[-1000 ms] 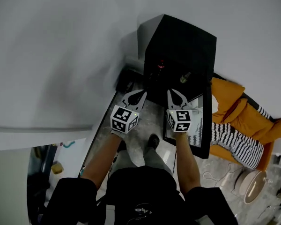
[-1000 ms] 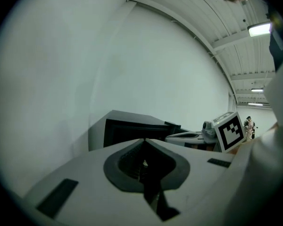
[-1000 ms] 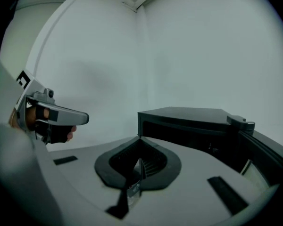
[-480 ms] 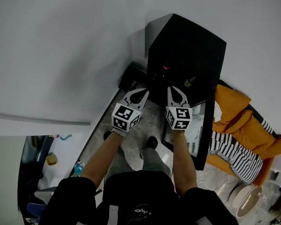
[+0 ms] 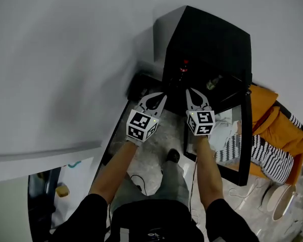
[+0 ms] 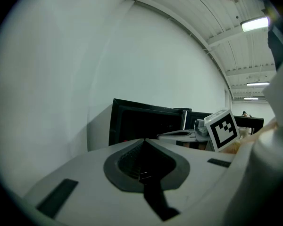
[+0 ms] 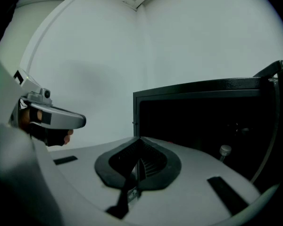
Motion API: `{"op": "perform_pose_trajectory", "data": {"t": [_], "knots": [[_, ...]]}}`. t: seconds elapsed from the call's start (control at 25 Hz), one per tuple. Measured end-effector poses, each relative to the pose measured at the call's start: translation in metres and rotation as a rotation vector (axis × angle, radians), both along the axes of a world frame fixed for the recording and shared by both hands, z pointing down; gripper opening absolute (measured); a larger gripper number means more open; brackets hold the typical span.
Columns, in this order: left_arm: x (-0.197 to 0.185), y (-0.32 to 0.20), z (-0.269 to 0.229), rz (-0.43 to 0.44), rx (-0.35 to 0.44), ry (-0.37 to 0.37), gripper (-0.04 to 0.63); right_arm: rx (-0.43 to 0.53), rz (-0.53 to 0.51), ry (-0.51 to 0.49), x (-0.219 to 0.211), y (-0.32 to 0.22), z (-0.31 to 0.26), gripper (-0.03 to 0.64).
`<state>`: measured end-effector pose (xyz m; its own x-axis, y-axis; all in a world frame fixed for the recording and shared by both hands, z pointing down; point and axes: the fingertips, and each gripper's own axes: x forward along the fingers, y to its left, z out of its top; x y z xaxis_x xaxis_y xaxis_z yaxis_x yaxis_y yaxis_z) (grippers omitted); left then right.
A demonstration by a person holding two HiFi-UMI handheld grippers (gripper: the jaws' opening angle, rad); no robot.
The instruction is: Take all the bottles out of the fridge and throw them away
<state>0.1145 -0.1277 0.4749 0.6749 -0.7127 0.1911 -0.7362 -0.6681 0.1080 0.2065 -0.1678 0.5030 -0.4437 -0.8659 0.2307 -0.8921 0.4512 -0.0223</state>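
A black mini fridge [image 5: 207,39] stands on the floor against the white wall, its door [image 5: 241,135] swung open to the right. Inside it I see a red-capped bottle [image 5: 184,66] and a second bottle [image 5: 213,82] lying to its right. A bottle cap [image 7: 225,150] shows in the dark interior in the right gripper view. My left gripper [image 5: 163,96] and right gripper [image 5: 190,91] hover side by side just in front of the fridge opening. Both are shut with nothing in them. In each gripper view the jaws meet at the tip, left gripper [image 6: 144,140] and right gripper [image 7: 139,138].
An orange cushion [image 5: 275,122] and a black-and-white striped cloth [image 5: 267,155] lie right of the door. A round pale object [image 5: 280,201] sits at the lower right. A dark box [image 5: 137,87] stands left of the fridge. My foot [image 5: 171,156] and a cable [image 5: 136,179] are on the floor.
Both grippers have sunk together and come closer to the fridge opening. Their jaws have stayed shut.
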Motion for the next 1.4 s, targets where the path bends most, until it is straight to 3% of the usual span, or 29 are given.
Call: {"op": "perform_pose_trajectory", "data": {"t": [0.48, 1.04, 1.4], "knots": [[-0.004, -0.041, 0.073, 0.061, 0.025, 0.022, 0.002, 0.062, 0.051, 0.024, -0.002, -0.028, 0.063, 0.008], [0.029, -0.036, 0.162, 0.177, 0.051, 0.012, 0.0, 0.098, 0.13, 0.012, 0.009, 0.001, 0.16, 0.008], [0.026, -0.042, 0.182, 0.151, 0.044, 0.008, 0.002, 0.115, 0.119, 0.007, 0.009, -0.007, 0.178, 0.008]]}}
